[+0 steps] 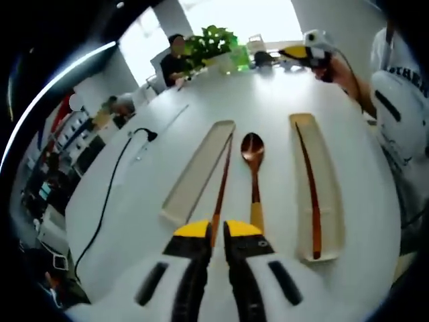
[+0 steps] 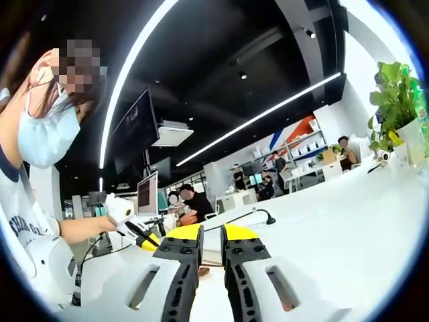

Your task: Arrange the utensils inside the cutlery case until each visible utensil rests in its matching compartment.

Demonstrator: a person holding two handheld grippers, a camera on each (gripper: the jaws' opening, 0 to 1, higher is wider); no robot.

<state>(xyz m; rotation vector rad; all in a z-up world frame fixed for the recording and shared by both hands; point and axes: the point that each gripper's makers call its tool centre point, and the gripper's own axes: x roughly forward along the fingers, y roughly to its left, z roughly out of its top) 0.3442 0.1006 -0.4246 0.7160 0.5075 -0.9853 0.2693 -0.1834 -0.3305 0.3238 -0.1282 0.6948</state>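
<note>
Chopstick (image 1: pixel 222 180) position: lying loose on the white table (image 1: pixel 281 100), running from the left gripper (image 1: pixel 217 230) tip area up along the right edge of the empty left tray (image 1: pixel 194 174). Its near end sits in the narrow gap between the yellow-tipped jaws, which stand nearly together; whether they pinch it cannot be told.

Wooden spoon (image 1: pixel 253 168): on the bare table just right of that chopstick, bowl pointing away, handle end just beside the right jaw tip.

Second chopstick (image 1: pixel 310 194): resting inside the right tray (image 1: pixel 328 201), well apart from the jaws.

Right gripper (image 2: pixel 210 235): seen in the right gripper view raised above the table, jaws close together with a thin gap and nothing between them. In the left gripper view it appears at the far table edge (image 1: pixel 305 54), held by the person's hand.
</note>
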